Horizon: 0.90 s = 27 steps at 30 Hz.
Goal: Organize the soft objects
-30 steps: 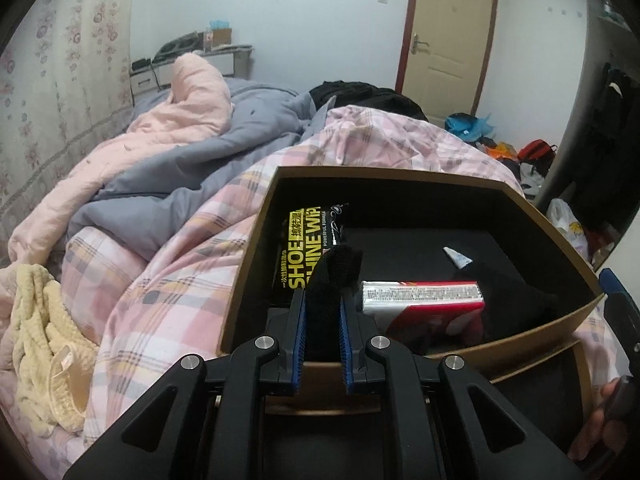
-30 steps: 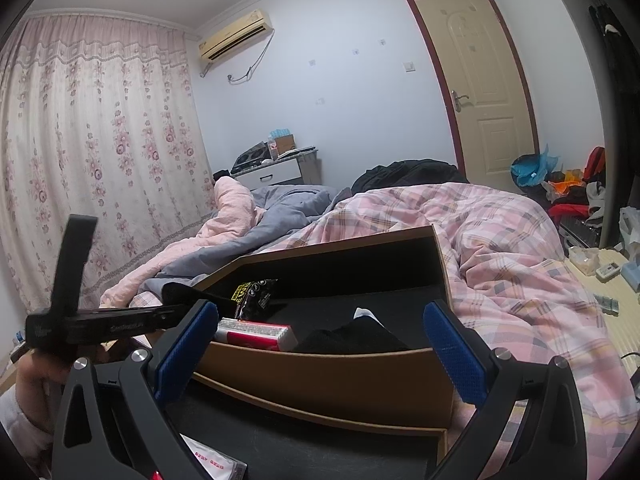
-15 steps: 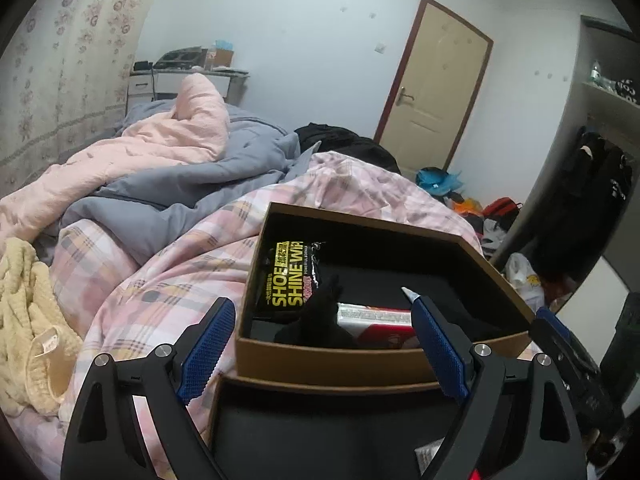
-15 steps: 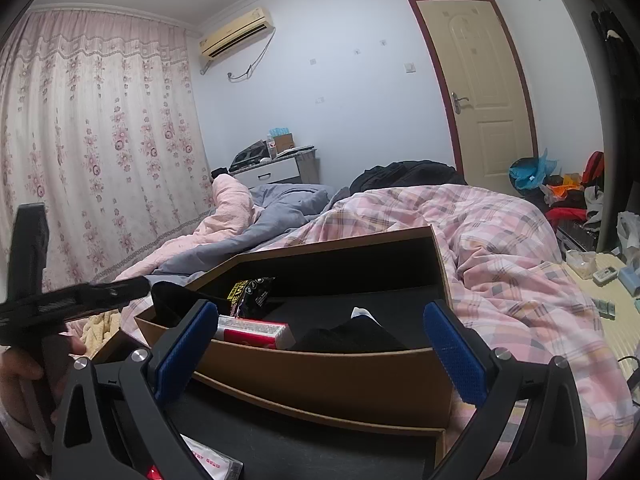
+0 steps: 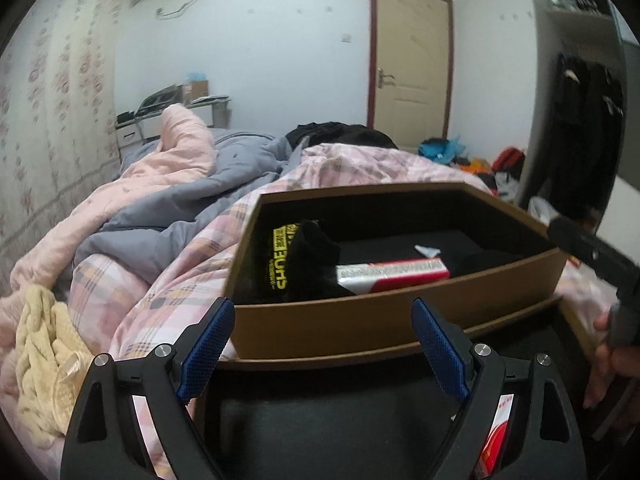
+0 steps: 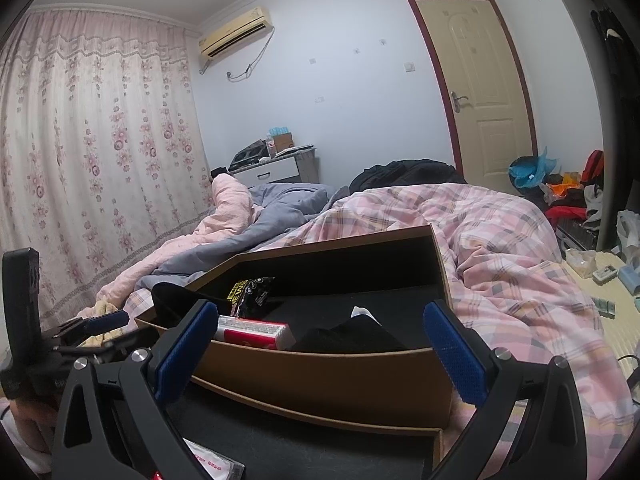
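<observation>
— Two grippers, both with jaws spread wide and nothing between them; the left gripper (image 5: 322, 344) hangs just in front of the brown cardboard box (image 5: 400, 316), its blue pads (image 5: 208, 340) apart on either side of the box's near wall; its jaws have just been opening, and no thing sits between them.

— And the soft thing, the black sock?

— The black sock (image 5: 316, 256) lies inside the box at the left end, bunched up, partly covering a black packet with yellow lettering (image 5: 280, 256) and touching a red-and-white carton (image 5: 392, 274) just to its right; it is free of the pads.

— What else is in the box?

— A second dark cloth item (image 6: 352, 334) with a small white tag lies toward the right end (whether it is another sock I cannot tell); the box interior is black.

— The right gripper?

— The right gripper (image 6: 320, 344) sits low in front of the same box, open just as wide, with the near wall between its blue pads (image 6: 456, 356) but not touched; from its camera the left tool (image 6: 92, 324) shows at the left edge.

— And around the box?

— The box rests on a pink plaid quilt (image 5: 168, 280); a grey duvet (image 5: 200, 192) and a pale pink blanket (image 5: 168, 160) lie bunched behind; a cream knitted garment (image 5: 44, 348) lies at the left of the bed, well apart from the box; a person's hand (image 5: 608, 364) shows at the right edge of the left view.
</observation>
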Available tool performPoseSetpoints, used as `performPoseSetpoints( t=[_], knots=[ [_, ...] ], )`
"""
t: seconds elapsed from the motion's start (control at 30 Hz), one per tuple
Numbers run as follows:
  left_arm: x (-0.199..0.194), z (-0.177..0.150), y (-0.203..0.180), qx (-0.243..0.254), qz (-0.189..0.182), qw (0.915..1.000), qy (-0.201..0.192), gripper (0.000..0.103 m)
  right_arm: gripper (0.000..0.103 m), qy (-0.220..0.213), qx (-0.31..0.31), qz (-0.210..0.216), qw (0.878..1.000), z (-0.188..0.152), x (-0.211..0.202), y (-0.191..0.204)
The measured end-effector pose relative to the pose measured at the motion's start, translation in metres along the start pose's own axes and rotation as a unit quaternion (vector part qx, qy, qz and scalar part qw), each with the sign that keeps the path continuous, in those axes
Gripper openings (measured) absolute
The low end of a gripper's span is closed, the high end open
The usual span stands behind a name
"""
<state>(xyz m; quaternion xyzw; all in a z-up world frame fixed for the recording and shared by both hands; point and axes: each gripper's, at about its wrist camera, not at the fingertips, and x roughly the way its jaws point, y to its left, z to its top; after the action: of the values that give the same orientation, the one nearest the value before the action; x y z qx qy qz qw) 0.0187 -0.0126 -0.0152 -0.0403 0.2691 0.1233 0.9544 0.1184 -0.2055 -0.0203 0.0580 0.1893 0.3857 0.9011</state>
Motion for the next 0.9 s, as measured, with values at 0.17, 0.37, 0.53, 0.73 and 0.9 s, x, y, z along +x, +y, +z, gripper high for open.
performPoseSetpoints(
  t=[0.17,0.37,0.53,0.73,0.9],
  knots=[
    [0.0032,-0.0019,-0.0001,0.002,0.001,1.0,0.007,0.088,0.102,0.002,-0.007,-0.006,1.0,-0.0001,0.0002,0.0014],
    [0.0046,-0.0028,0.0027,-0.004,0.006,0.9999,0.011,0.088,0.102,0.001,-0.006,-0.006,1.0,0.0,0.0002,0.0015],
    [0.005,-0.0031,0.0016,-0.001,0.007,0.9999,0.011,0.088,0.102,0.001,-0.006,-0.005,1.0,0.0002,0.0001,0.0014],
    [0.0053,-0.0031,0.0021,-0.002,0.009,0.9999,0.013,0.088,0.102,0.001,-0.006,-0.006,1.0,0.0004,0.0001,0.0012],
    [0.0054,-0.0032,0.002,-0.002,0.008,0.9999,0.013,0.088,0.102,0.002,-0.007,-0.006,1.0,0.0006,-0.0001,0.0009]
  ],
)
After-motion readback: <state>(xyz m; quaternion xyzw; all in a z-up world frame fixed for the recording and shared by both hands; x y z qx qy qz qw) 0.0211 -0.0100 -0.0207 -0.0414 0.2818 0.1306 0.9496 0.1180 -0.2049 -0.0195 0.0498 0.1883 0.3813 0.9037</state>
